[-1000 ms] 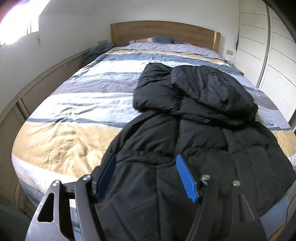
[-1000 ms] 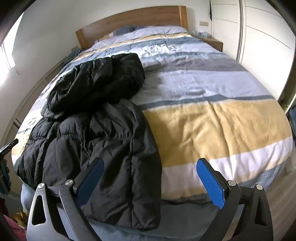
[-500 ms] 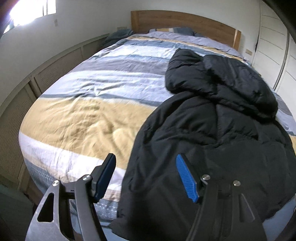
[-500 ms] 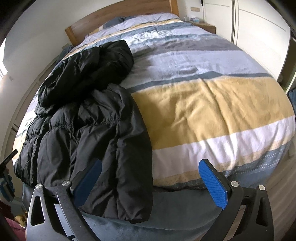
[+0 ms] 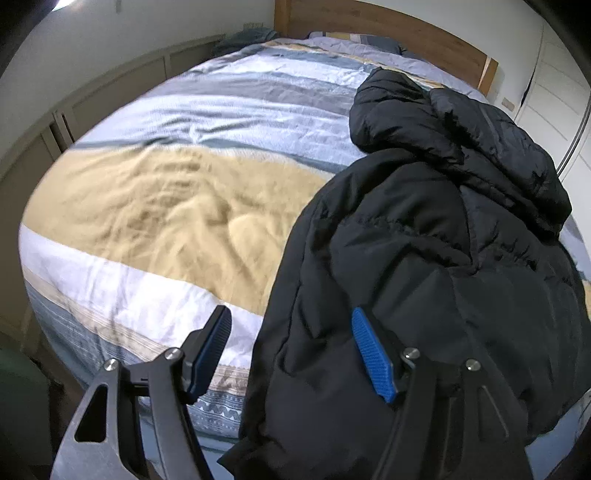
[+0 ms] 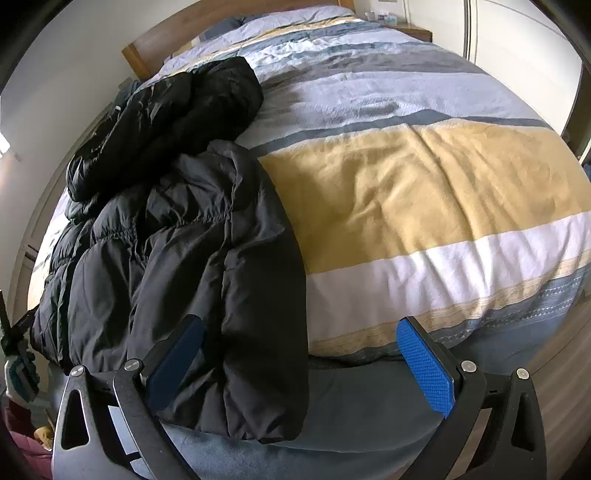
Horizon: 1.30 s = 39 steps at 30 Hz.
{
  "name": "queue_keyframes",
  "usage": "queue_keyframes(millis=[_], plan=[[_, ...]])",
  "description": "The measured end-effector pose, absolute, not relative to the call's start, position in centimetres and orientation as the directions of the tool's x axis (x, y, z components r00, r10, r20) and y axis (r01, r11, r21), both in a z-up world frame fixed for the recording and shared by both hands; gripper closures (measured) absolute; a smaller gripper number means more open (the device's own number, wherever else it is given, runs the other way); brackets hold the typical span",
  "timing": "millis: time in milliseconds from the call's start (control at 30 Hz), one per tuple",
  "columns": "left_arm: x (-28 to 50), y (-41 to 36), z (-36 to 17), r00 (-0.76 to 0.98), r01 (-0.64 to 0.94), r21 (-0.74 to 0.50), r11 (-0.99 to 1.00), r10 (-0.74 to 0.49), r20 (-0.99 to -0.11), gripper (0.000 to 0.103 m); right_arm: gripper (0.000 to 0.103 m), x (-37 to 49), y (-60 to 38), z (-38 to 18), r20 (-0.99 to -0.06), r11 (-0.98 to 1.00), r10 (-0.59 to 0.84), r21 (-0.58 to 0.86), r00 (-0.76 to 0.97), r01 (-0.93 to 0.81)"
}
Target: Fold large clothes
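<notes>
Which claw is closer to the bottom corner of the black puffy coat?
Hard to call, perhaps the left. The left claw straddles the black coat at its edge, open. The right claw also frames the hem corner hanging over the bed, open too.

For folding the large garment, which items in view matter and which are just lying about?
Belongs to the job:
- black puffer jacket
- striped bed it lies on
- left gripper, jaws open
- right gripper, jaws open

Just lying about:
- pillows
- wooden headboard
- nightstand
</notes>
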<state>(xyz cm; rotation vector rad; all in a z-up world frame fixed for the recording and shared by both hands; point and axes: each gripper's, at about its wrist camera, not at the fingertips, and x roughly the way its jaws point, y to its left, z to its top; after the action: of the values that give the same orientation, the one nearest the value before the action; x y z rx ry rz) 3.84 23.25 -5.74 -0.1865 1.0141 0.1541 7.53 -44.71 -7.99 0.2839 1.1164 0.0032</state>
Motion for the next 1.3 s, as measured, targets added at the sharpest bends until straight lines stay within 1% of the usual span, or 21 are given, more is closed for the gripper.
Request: queue_keyframes(millis=[267, 367, 433, 600, 767, 933, 1067, 1300], plan=[[3.6, 25.4, -7.1, 0.500, -0.250, -0.203, 0.947, -0.053, -0.864, 0.036, 0.000, 7.8, -44.4, -8.7, -0.885, 0.961, 0.166, 0.244, 0.435, 0.131], [3.5, 26.1, -7.5, 0.499, -0.252, -0.260, 0.932, -0.105, -0.860, 0.036, 0.000, 7.9, -44.4, -8.9, -0.884, 0.959, 0.175, 0.253, 0.435, 0.129], [3.5, 26.8, -8.0, 0.494, -0.262, -0.333, 0.906, -0.170, -0.853, 0.036, 0.000, 8.0, -44.4, -9.0, -0.881, 0.956, 0.190, 0.267, 0.433, 0.124], [3.3, 28.8, -9.7, 0.508, -0.267, -0.561, 0.783, -0.381, -0.773, 0.036, 0.000, 8.1, -44.4, -9.8, -0.882, 0.944, 0.238, 0.308, 0.406, 0.115], [3.2, 28.7, -10.6, 0.499, -0.220, -0.672, 0.707, -0.511, -0.700, 0.035, 0.000, 8.0, -44.4, -11.0, -0.884, 0.933, 0.277, 0.342, 0.378, 0.116], [3.0, 28.3, -11.0, 0.469, -0.180, -0.738, 0.650, -0.603, -0.646, 0.032, 0.000, 7.8, -44.7, -12.1, -0.877, 0.913, 0.318, 0.386, 0.360, 0.132], [2.8, 28.1, -10.9, 0.452, -0.141, -0.787, 0.600, -0.669, -0.591, 0.027, 0.000, 8.0, -45.1, -13.0, -0.866, 0.892, 0.363, 0.430, 0.344, 0.142], [3.3, 28.2, -11.1, 0.428, -0.160, -0.801, 0.576, -0.691, -0.582, 0.027, 0.000, 9.1, -44.9, -14.4, -0.837, 0.850, 0.448, 0.508, 0.315, 0.141]])
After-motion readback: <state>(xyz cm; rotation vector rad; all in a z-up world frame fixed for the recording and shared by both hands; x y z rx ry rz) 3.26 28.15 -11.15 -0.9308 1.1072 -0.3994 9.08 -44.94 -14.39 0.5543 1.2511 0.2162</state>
